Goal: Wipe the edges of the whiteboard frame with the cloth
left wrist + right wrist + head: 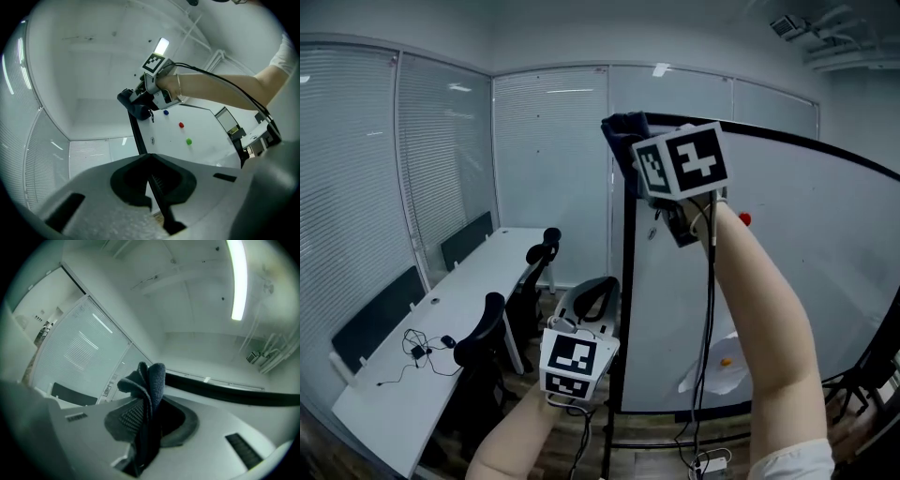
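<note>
The right gripper (145, 413) clamps the dark cloth (147, 380) at the top-left corner of the whiteboard frame (627, 300). From there the frame's left edge runs straight down and its top edge runs off to the right. The left gripper (150, 178) (jaws drawn together, seemingly empty) hangs low beside that left edge.

Cool, dim ceiling-strip light (238, 277); fisheye-warped, vignetted edges

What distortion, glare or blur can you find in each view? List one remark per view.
Head view: fisheye bows the whiteboard frame, lighting even. Left gripper view: dark round vignette, a ceiling light glares, the left tool close up is soft. Right gripper view: the strip light is blown out; the cloth is fairly sharp.
</note>
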